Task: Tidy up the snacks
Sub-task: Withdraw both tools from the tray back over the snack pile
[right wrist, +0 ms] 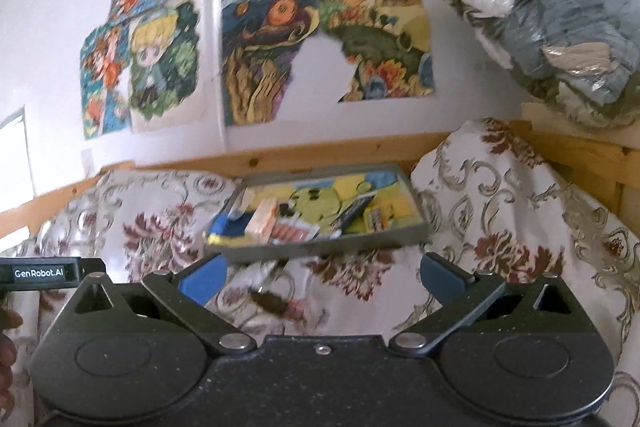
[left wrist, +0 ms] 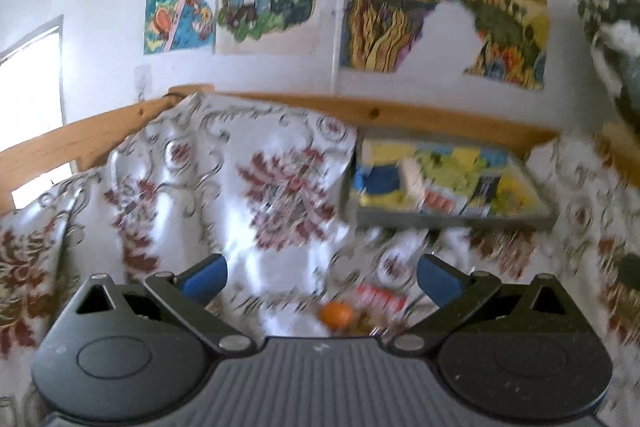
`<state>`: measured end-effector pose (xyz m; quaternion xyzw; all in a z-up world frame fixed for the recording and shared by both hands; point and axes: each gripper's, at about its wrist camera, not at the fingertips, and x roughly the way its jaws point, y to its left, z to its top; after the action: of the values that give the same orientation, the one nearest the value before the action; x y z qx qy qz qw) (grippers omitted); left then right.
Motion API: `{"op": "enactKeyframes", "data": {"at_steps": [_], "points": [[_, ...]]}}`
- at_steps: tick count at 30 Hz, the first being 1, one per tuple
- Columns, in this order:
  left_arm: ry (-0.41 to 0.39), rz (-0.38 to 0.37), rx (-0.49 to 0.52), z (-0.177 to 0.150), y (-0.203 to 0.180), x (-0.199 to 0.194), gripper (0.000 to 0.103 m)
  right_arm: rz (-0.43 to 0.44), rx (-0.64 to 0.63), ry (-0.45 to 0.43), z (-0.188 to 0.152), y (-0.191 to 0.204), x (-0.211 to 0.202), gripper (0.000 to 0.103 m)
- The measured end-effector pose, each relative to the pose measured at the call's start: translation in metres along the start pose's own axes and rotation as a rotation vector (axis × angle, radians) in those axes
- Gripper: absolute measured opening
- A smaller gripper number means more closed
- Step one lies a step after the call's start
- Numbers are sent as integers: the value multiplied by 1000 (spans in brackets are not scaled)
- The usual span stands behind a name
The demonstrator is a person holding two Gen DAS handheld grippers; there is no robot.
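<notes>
Left tongs (left wrist: 322, 281) and right tongs (right wrist: 322, 277) spread wide, blue-padded jaws grasping nothing, above a white cloth with dark red floral print (left wrist: 248, 187). Ahead of both: shallow grey rectangular tray (right wrist: 328, 247) holding packaged snacks. Left view only: small round orange snack (left wrist: 336, 315) low between the jaws. Right view only: clear plastic bag of folded clothes (right wrist: 560, 11), upper right.

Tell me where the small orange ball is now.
In the left wrist view, the orange ball lies on the flowered cloth, low between the open left gripper, nearer than the grey tray.
</notes>
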<state>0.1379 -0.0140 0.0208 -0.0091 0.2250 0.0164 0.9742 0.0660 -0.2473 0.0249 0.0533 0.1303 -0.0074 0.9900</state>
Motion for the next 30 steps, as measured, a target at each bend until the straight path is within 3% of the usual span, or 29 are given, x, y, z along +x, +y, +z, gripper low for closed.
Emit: {"op": "enactKeyframes", "data": {"at_steps": [4, 12, 21, 30], "points": [[84, 24, 53, -15, 6, -1, 103, 66, -29, 99, -9, 12, 4, 102], [200, 46, 74, -29, 13, 3, 103, 87, -75, 230, -26, 30, 8, 102], [314, 24, 170, -34, 7, 20, 103, 107, -108, 301, -35, 37, 16, 102], [349, -4, 246, -23, 11, 45, 103, 131, -142, 335, -37, 46, 32, 102]]}}
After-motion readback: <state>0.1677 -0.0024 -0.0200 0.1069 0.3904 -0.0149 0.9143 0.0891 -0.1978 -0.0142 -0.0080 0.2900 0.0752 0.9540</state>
